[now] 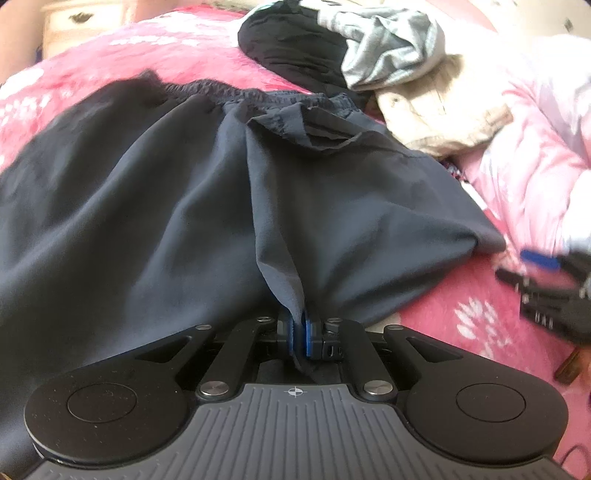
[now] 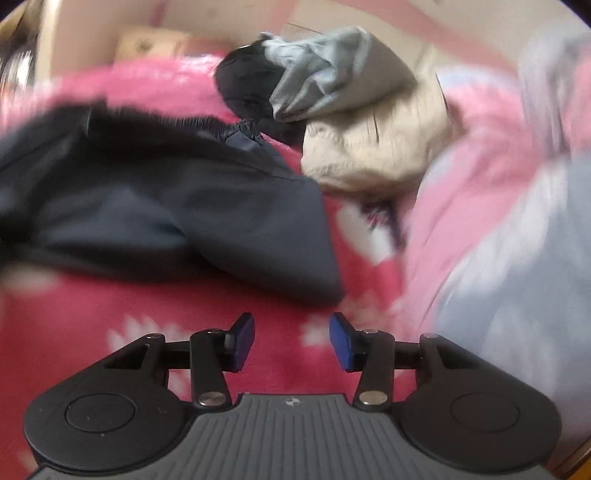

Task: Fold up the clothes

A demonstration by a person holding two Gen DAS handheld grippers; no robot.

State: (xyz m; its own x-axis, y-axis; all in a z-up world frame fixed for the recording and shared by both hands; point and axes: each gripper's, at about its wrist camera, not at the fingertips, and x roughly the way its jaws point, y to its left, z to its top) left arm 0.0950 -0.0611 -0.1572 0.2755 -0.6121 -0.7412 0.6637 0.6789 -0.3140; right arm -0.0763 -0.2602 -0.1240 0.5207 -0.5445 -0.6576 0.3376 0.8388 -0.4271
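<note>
Nearest in the left wrist view, the left gripper [image 1: 300, 334] has its jaws pressed together on a bunched fold of the dark navy shorts [image 1: 166, 206], fabric pinched between the blue pads [image 1: 309, 338] w/ a bit hanging below; prob held that way to lift or drag one edge over for a fold

The right gripper [image 2: 291, 341] hangs just above the pink blanket [image 2: 92, 325], jaws spread w/ nothing between them, near the shorts' closest corner [image 2: 317, 280] but not touching it. Looks like it's lining up to take that corner so both edges can move together. View is motion-blurred, so exact height above the bed can't be told

The shorts lie mostly spread on the blanket, elastic waistband [image 1: 207, 90] at the far side, a small flap [image 1: 295, 125] turned over near the middle. Fold seems barely begun

Further back sits a heap of other clothes: beige garment [image 1: 436, 118], grey one [image 1: 388, 48] on top, black one [image 1: 295, 51] beside it; likely the waiting pile, set apart to keep folding space free. A pale pink quilt [image 1: 535, 147] is bunched at the right. No baskets or boxes seen; a cream drawer unit [image 1: 81, 22] shows at far left, contents hidden
</note>
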